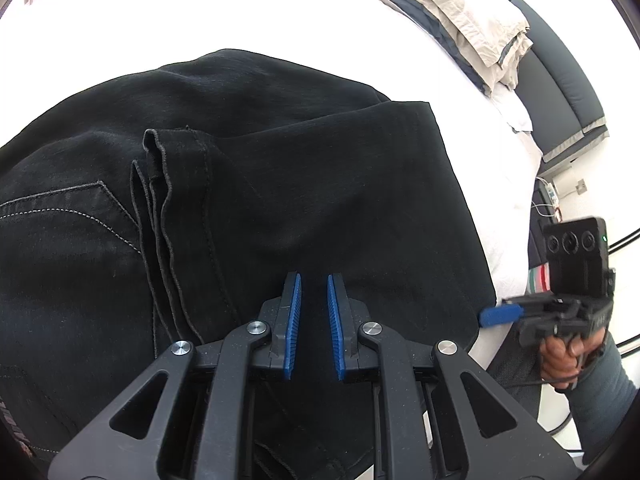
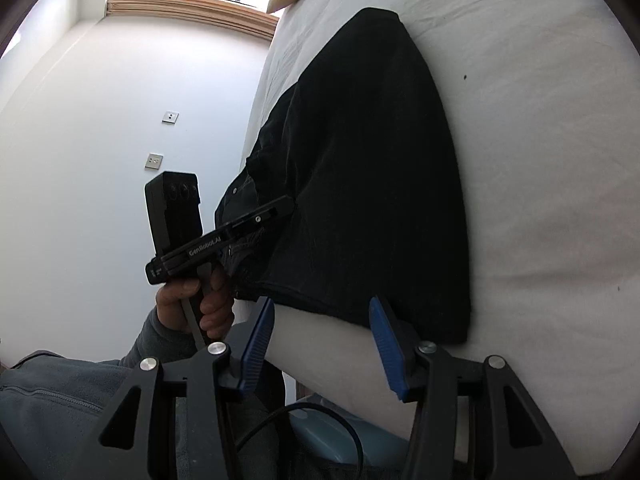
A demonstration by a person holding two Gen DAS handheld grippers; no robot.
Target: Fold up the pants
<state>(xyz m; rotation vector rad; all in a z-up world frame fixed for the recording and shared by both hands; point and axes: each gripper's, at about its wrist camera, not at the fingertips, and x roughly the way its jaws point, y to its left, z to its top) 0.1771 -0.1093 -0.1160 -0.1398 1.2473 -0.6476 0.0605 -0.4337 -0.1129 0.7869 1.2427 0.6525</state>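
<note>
Black pants [image 1: 248, 184] lie folded on a white bed; they also show in the right wrist view [image 2: 372, 184]. Their leg hems [image 1: 160, 168] lie over the seat with its back pocket [image 1: 68, 216]. My left gripper [image 1: 314, 284] hovers just over the pants near their front edge, jaws a little apart with nothing between them. It also shows in the right wrist view [image 2: 286, 204]. My right gripper [image 2: 322, 310] is open and empty at the bed's front edge, just short of the pants' near fold. It shows at the right in the left wrist view [image 1: 500, 314].
A white bed sheet [image 2: 540, 160] spreads around the pants. A stack of folded beige and dark clothes [image 1: 464, 24] lies at the far right of the bed. A dark headboard [image 1: 560, 92] and a wall with sockets [image 2: 154, 160] border the bed.
</note>
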